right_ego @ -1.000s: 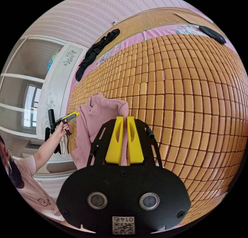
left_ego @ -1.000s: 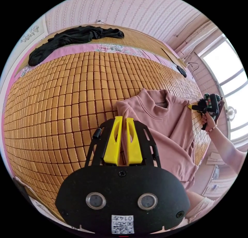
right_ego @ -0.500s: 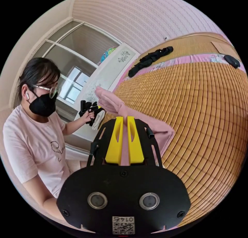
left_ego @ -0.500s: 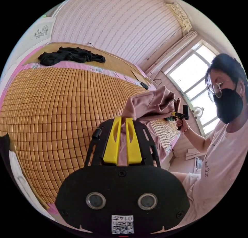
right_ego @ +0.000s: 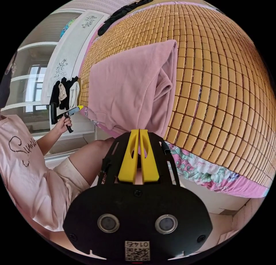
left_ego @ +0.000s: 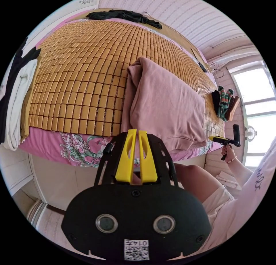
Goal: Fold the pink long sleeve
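1. in the left gripper view, white and dark cloths (left_ego: 17, 92) hang over the far left edge of the bed.
2. next comes the woven bamboo mat (left_ego: 74, 72) covering the bed, with a floral pink sheet (left_ego: 77, 150) showing below its near edge.
3. a black garment (left_ego: 123, 15) lies along the far end of the mat.
4. the left gripper (left_ego: 134, 132) sits low in the middle, its yellow jaws drawn close with a narrow slit between them and pink cloth showing at their base; i cannot tell whether they pinch it.
5. the pink long sleeve (left_ego: 166, 106) lies folded over on the mat at the near edge of the bed, its hem reaching the edge.
6. further right, dark and patterned gloves (left_ego: 225, 104) rest on the mat.
7. at the far right a hand (left_ego: 228, 155) holds the right gripper (left_ego: 214, 138), which sits just off the garment's corner.
8. in the right gripper view, the right gripper (right_ego: 139, 132) shows its jaws nearly together just below the garment's hanging edge; whether they grip it is unclear.
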Tool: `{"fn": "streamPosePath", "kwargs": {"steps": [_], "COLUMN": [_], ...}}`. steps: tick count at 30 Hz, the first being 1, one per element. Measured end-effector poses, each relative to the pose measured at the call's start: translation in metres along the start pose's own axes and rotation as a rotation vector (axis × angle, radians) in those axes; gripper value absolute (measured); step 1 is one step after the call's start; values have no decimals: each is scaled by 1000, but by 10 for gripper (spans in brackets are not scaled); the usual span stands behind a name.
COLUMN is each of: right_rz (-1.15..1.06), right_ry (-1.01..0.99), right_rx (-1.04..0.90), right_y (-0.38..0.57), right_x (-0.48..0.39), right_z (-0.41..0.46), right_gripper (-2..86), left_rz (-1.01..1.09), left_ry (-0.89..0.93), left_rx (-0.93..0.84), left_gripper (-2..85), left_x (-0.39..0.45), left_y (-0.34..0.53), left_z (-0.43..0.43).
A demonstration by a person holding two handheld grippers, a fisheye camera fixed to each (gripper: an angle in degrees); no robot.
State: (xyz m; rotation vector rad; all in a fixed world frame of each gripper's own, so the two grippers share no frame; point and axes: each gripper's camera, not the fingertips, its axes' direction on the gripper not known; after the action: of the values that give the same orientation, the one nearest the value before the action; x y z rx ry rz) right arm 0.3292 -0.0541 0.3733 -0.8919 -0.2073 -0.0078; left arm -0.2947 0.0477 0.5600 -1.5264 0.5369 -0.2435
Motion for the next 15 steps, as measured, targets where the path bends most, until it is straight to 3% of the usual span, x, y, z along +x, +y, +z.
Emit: {"fn": "streamPosePath", "kwargs": {"steps": [6, 9, 13, 15], "right_rz": [-136, -145, -93, -128], "right_ry": [253, 343, 438, 494], "right_rx": [72, -85, -33, -66], "right_y": [-22, -35, -31, -35], "right_x": [-50, -52, -67, -77], "right_z": [36, 101, 140, 156], "right_gripper": [-3, -4, -5, -7], "left_rz": [25, 68, 217, 219], "left_ry": [-83, -134, -275, -263], "left_rx": [6, 1, 88, 146], "left_gripper": [97, 82, 65, 61], "left_x": [21, 29, 50, 48], "left_y": [-17, -7, 15, 25], "left_z": [45, 81, 102, 109]}}
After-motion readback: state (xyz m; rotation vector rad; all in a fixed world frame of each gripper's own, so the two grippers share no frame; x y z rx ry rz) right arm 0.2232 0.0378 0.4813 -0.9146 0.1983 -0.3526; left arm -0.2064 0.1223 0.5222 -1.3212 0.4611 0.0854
